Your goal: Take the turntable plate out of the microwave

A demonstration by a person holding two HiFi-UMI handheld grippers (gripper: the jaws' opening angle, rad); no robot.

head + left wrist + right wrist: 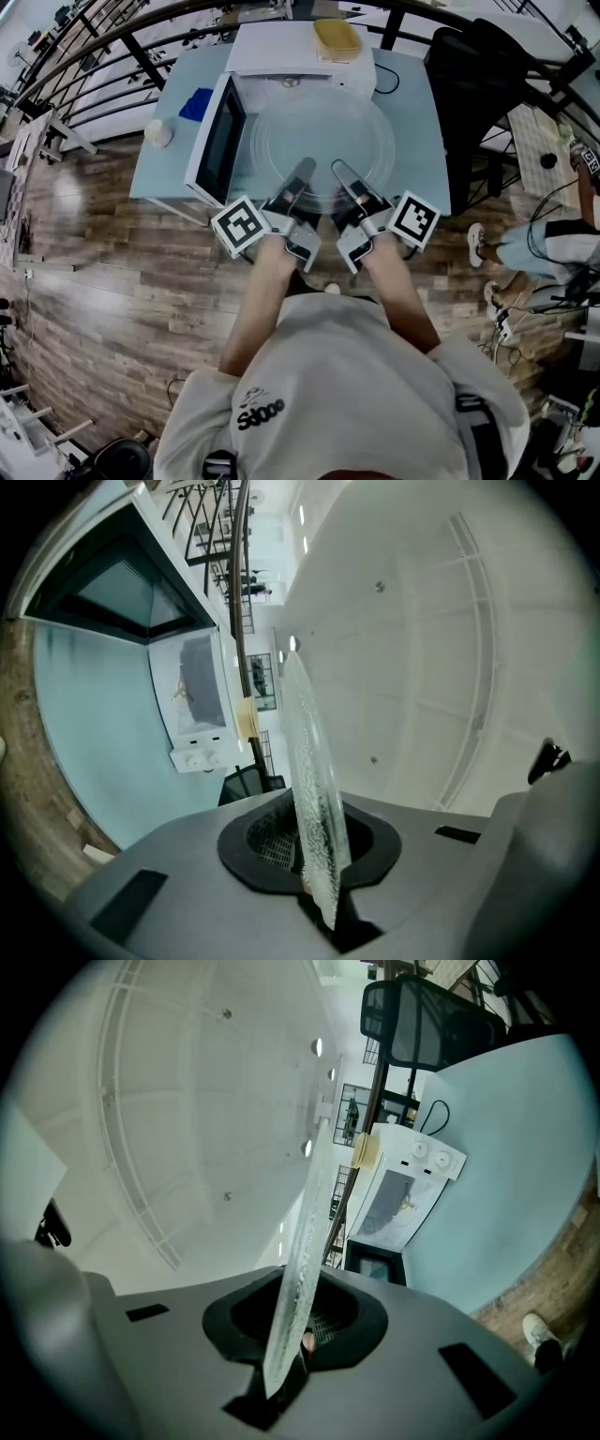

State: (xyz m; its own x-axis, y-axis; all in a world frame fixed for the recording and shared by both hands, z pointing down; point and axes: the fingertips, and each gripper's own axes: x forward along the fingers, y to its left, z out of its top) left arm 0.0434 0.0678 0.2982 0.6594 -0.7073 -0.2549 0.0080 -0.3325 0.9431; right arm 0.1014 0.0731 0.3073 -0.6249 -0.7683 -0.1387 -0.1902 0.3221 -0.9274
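The clear glass turntable plate hangs level in the air in front of the white microwave, whose door stands open to the left. My left gripper is shut on the plate's near rim, left of centre. My right gripper is shut on the same rim just to the right. In the left gripper view the plate's edge runs up from between the jaws. In the right gripper view the plate edge does the same, with the microwave beyond.
The microwave stands on a pale blue table with a blue cloth and a small white cup at its left. A yellow container lies on the microwave. A black chair stands at the right. A person's legs are at far right.
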